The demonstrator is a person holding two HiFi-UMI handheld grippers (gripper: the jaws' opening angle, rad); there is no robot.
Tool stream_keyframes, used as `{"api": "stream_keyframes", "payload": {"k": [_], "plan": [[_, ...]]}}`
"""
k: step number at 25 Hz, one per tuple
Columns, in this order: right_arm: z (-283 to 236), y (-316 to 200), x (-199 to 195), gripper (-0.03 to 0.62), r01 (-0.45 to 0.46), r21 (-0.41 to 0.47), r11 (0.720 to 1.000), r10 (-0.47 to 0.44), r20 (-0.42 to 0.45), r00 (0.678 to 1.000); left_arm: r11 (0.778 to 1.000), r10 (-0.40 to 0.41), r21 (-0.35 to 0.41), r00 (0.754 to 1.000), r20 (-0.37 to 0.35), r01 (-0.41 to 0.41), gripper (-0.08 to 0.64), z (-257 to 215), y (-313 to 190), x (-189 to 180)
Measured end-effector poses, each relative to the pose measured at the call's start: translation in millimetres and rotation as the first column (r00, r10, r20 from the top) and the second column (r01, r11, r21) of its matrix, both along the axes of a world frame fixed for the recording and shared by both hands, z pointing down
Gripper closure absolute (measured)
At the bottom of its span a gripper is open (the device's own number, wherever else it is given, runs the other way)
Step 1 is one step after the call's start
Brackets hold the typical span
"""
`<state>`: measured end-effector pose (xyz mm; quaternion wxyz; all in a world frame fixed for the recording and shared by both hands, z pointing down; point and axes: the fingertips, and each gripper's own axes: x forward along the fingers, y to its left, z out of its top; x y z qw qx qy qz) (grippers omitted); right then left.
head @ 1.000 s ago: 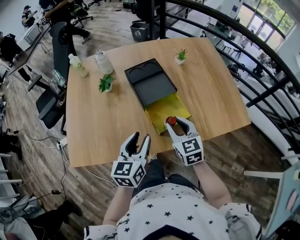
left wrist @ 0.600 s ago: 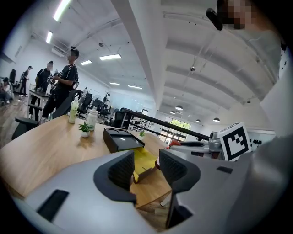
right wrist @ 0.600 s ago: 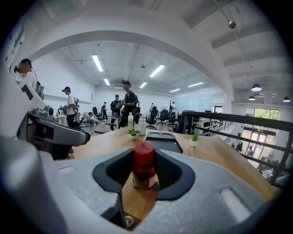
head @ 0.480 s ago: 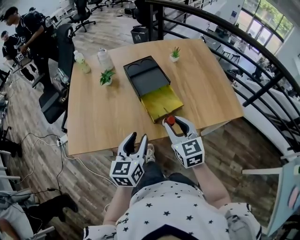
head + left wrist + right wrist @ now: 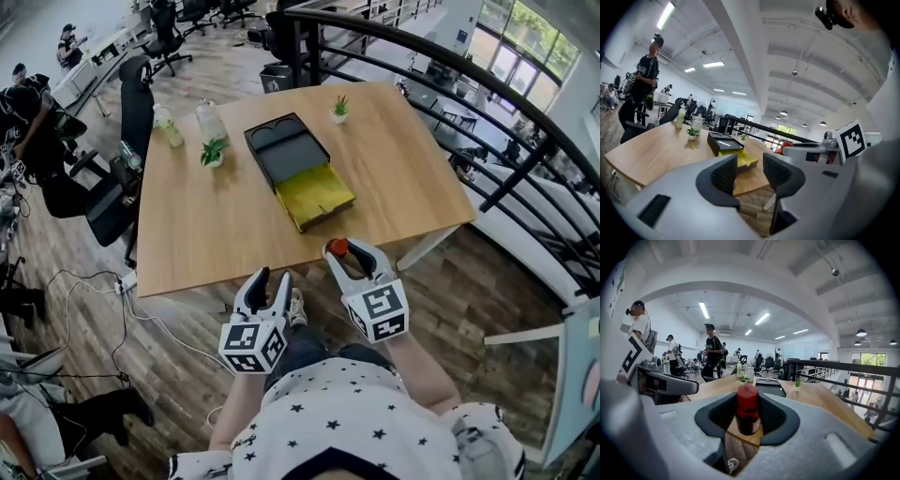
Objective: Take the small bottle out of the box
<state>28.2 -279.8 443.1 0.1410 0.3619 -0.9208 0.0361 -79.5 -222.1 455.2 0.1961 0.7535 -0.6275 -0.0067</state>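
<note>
the right gripper [image 5: 341,251] pinches the small bottle [image 5: 747,408] — a dark little bottle with a red cap, standing upright between the two pads, which press on its sides. in the head view the red cap shows between the jaw tips, just off the near edge of the table [image 5: 216,234] and over the wood floor [image 5: 178,347]. the bottle is out of the box [image 5: 286,150] and well apart from it. the left gripper [image 5: 272,279] is held beside the right one, a little lower in the head view and also off the table edge. its jaws are spread with nothing between them — through the gap its own view shows only the table edge and the floor.

the box is black and lies near the middle of the table, with two round hollows at its far end. a yellow tray [image 5: 316,192] sticks out of its near end, toward the person. a small potted plant [image 5: 213,152] stands left of the box, and a second potted plant [image 5: 338,109] stands beyond its far right corner. two pale bottles [image 5: 167,125] stand close together near the table's far left corner. a dark railing [image 5: 487,103] curves past the table's right side, and an office chair [image 5: 127,98] stands at its left. the person holding both grippers wears a star-print top [image 5: 328,422].
</note>
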Motion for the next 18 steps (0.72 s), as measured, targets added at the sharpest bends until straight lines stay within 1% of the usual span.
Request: {"api": "stream_keyframes", "payload": {"k": [10,18], "plan": [[-8.4,41.8,17.7,0.449,0.001,0.007,1.000,-0.001,0.011,1.000,1.000,0.015,0.014,1.000,0.009,-0.015,0.394,-4.0,31.8,18.5],[-5.5,52.4,19.2,0.449,0.005,0.016,1.000,-0.005,0.022,1.000,0.999,0.028,0.032,1.000,0.009,-0.028,0.396,-1.1,35.6,23.8]]}}
